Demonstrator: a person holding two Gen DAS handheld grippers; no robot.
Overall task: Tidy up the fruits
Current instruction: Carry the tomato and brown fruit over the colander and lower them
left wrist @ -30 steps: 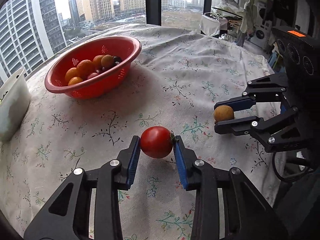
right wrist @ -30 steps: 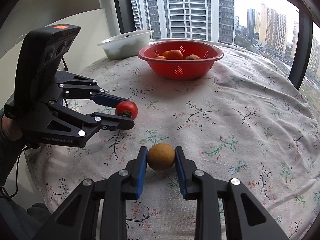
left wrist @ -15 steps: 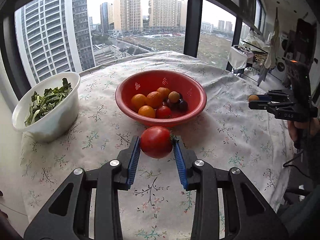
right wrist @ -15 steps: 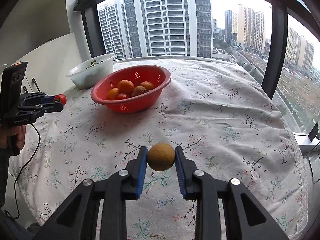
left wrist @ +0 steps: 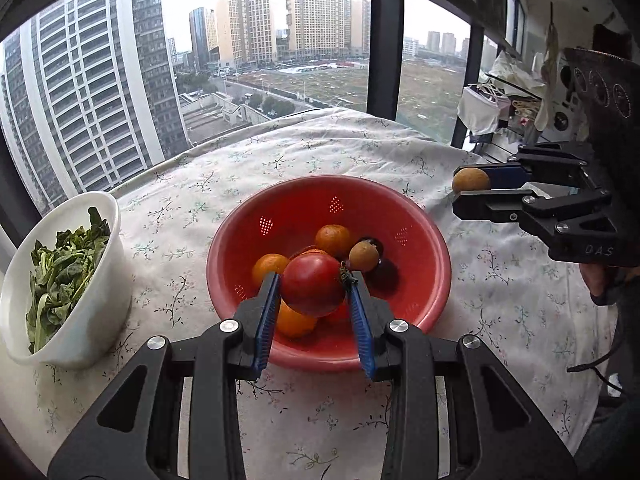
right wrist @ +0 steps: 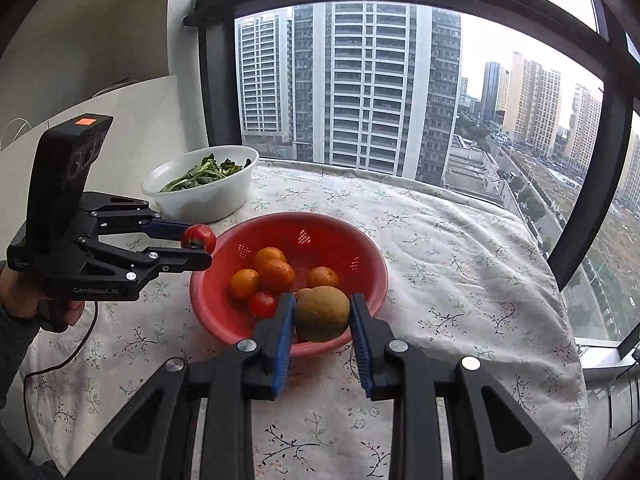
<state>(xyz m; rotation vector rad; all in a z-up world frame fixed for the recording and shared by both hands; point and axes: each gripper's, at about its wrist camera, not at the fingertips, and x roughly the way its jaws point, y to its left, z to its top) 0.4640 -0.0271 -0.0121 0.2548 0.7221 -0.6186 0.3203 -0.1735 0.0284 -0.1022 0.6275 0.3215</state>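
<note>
My left gripper [left wrist: 314, 294] is shut on a red tomato [left wrist: 313, 285] and holds it above the near side of the red colander [left wrist: 432, 240]. The colander holds several oranges [left wrist: 333, 239], a brown kiwi [left wrist: 363, 256] and dark fruit. My right gripper [right wrist: 322, 316] is shut on a brown kiwi [right wrist: 322, 313] above the colander's [right wrist: 372, 256] near rim. In the left wrist view the right gripper [left wrist: 472, 188] hangs to the right of the colander. In the right wrist view the left gripper [right wrist: 198, 246] with the tomato [right wrist: 199, 237] is at the colander's left rim.
A white bowl of leafy greens [left wrist: 60, 276] stands left of the colander; it also shows in the right wrist view [right wrist: 202, 192]. A floral tablecloth [right wrist: 460, 272] covers the round table by the windows. A cable [right wrist: 60, 364] hangs from the left gripper.
Both grippers have moved in towards the colander, each still holding its fruit. The tomato and the kiwi now hang over the colander's rim.
</note>
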